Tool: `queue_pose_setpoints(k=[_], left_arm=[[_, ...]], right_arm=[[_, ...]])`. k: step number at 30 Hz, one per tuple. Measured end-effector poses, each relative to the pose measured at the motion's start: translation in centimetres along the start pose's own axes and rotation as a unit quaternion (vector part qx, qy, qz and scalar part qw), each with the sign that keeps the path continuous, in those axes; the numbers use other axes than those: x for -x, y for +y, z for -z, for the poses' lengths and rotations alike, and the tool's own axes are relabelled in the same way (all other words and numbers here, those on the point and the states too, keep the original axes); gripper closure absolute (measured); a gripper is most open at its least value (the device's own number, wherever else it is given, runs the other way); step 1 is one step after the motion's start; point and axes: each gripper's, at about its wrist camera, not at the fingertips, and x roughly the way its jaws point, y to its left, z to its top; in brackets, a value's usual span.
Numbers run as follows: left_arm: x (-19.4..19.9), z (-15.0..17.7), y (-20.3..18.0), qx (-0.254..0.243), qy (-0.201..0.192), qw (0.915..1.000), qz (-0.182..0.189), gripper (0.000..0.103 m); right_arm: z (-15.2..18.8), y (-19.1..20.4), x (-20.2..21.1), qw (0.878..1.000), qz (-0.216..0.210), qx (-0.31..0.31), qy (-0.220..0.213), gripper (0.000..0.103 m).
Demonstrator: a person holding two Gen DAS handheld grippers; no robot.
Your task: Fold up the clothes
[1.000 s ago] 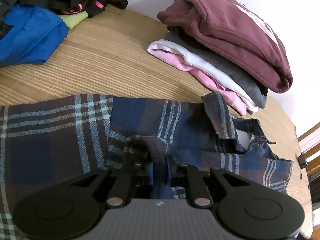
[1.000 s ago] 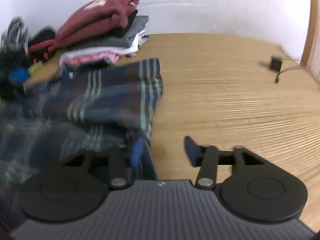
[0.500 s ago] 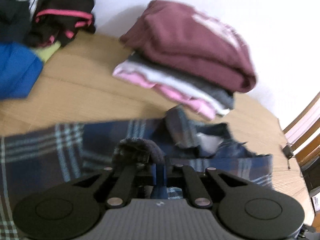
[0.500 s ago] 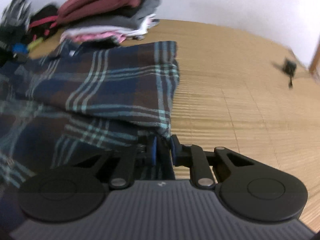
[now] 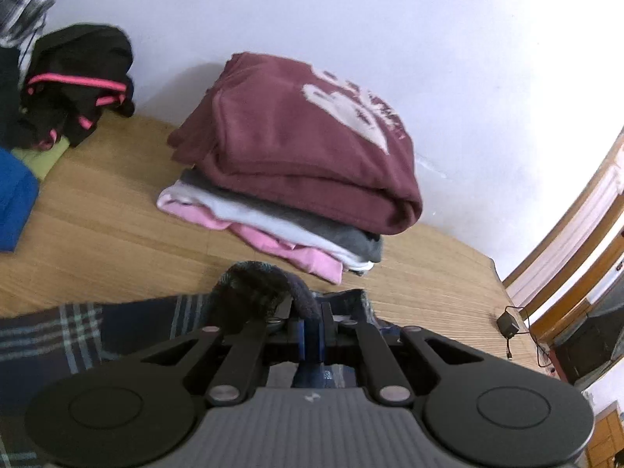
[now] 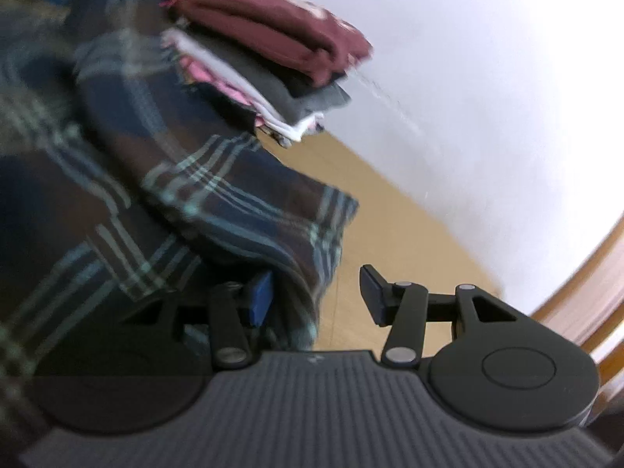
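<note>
I hold the left gripper (image 5: 311,327) clamped on a bunched fold of the plaid shirt (image 5: 97,335); the jaws are nearly together with dark cloth humped between and over them. Compared with a second ago, this view has climbed: the shirt now fills only the lower left of it, and the stack of folded clothes (image 5: 296,179) sits centred ahead on the woven mat (image 5: 101,226). I read this as the pinched edge lifted off the mat.

The right gripper (image 6: 316,292) has changed more. Half a second ago its jaws were pinched on the shirt's hem; now they are opening, and its view has rolled. The hem (image 6: 304,273) hangs between the jaws, lying against the left pad, clear of the right one.

Judgement: the right side has let go, so only the left corner is under control. The shirt lies partly on the mat, just in front of the stack. I expect a re-grip is needed before the next fold.
</note>
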Motion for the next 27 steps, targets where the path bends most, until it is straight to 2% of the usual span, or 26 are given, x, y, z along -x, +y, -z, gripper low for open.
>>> queue_pose_setpoints(k=[1,2,3,5,6,9,13,16,21,24,27], left_arm=[[0.0,-0.1,0.0,-0.001,-0.002,1.0,-0.001,0.096],[0.0,-0.2,0.1,-0.001,-0.001,1.0,-0.004,0.096],[-0.1,-0.1,0.4,0.002,0.001,1.0,-0.008,0.096],[-0.7,0.4,1.4,0.019,0.015,0.9997,-0.008,0.096],[-1.1,0.7,1.8,0.026,0.02,0.9994,-0.009,0.096],[-2.6,2.3,3.0,0.027,0.043,0.9978,-0.043,0.096],[-3.5,3.9,6.1,0.091,0.058,0.9929,-0.051,0.096],[-3.9,4.5,7.2,0.092,0.065,0.9922,-0.054,0.095],[-5.2,5.3,7.3,0.084,0.081,0.9907,-0.071,0.095],[-5.8,5.4,6.6,0.064,0.085,0.9911,-0.081,0.094],[-6.0,5.6,6.6,0.058,0.087,0.9912,-0.081,0.091]], right_arm=[[-0.1,0.5,-0.4,1.0,0.003,0.013,-0.001,0.057],[-0.3,0.2,-0.6,1.0,0.011,0.002,0.008,0.067],[-0.3,-0.6,-0.6,0.999,0.021,-0.03,0.021,0.071],[-0.1,-2.3,-0.8,0.993,0.041,-0.094,0.051,0.072],[0.2,-2.7,-1.0,0.992,0.041,-0.107,0.059,0.072],[1.1,-2.8,-1.2,0.991,0.024,-0.11,0.071,0.072],[2.0,-3.1,-0.5,0.992,0.01,-0.105,0.068,0.072],[2.1,-3.3,-0.7,0.992,0.008,-0.101,0.071,0.067],[3.5,-4.2,0.6,0.996,0.01,-0.07,0.062,0.052],[3.1,-7.6,1.3,0.986,-0.053,-0.138,0.08,0.048],[3.5,-11.0,3.8,0.973,-0.069,-0.207,0.073,0.048]])
